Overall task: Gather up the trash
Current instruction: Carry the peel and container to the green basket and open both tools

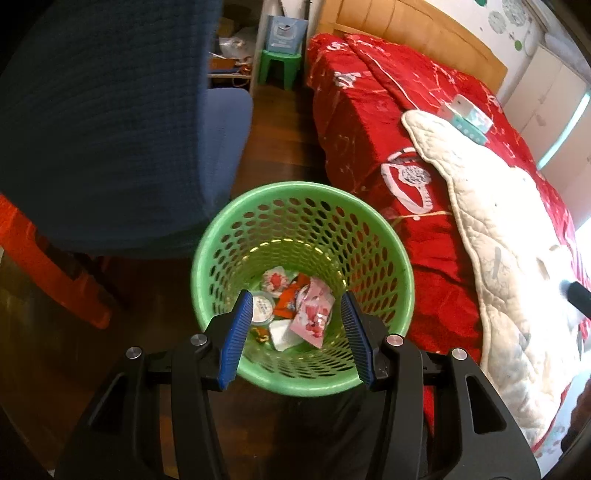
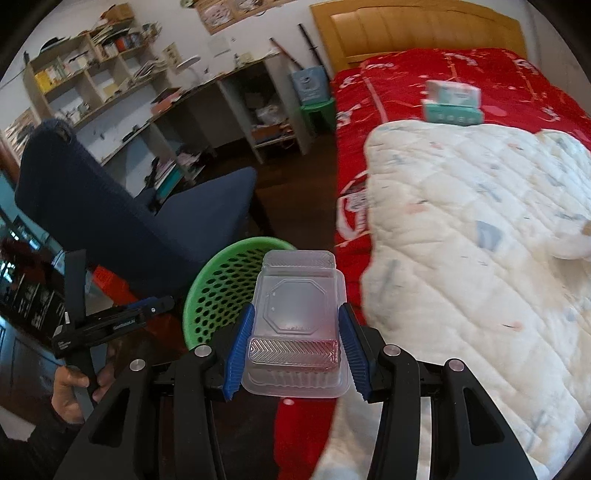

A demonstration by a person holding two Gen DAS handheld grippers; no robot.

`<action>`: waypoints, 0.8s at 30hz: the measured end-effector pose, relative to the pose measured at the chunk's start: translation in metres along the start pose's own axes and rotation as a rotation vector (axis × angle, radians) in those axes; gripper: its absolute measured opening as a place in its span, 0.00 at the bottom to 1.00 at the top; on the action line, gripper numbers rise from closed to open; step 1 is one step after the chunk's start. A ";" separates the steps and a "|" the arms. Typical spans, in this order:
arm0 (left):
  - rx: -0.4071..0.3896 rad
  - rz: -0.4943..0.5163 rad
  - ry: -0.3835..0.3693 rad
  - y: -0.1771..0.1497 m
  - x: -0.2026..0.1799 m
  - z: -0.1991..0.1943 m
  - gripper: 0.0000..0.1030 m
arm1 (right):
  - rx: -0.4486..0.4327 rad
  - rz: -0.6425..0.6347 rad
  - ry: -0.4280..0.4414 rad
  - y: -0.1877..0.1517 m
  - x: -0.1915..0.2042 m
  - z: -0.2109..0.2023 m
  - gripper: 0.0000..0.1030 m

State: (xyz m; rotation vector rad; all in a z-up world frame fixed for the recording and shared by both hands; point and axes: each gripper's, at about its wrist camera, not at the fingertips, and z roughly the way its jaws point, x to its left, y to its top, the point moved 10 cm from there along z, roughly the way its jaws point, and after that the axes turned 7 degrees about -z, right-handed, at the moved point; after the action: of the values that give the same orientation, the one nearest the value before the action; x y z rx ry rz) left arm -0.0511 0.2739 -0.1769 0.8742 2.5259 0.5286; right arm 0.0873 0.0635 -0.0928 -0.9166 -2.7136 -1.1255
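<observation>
My left gripper [image 1: 297, 306] and right gripper [image 2: 296, 321]: black frames, ribbed blue pads [image 1: 236, 341], silver screws [image 1: 198, 340]; dark sleeve [image 2: 40, 443].

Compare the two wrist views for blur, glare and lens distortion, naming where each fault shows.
Left wrist view: sharp on the green basket, daylight washes out the white quilt at the right edge, and the bed headboard bows with the fisheye. Right wrist view: the clear plastic container is crisp, the quilt and the box on the bed are smeared by blur, and the shelves lean.
</observation>
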 end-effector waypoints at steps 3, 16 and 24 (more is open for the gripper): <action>-0.016 -0.014 0.007 0.001 0.011 -0.009 0.48 | 0.018 -0.028 0.020 0.004 0.018 0.017 0.44; -0.037 -0.068 0.019 -0.001 0.041 -0.022 0.50 | 0.094 -0.002 0.147 0.014 0.079 0.083 0.45; -0.036 -0.085 0.015 -0.002 0.045 -0.019 0.50 | 0.084 0.047 0.191 0.022 0.097 0.103 0.63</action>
State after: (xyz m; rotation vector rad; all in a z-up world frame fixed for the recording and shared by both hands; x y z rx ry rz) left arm -0.0938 0.2977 -0.1730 0.7493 2.5460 0.5538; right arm 0.0367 0.1926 -0.1278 -0.8113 -2.5517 -1.0254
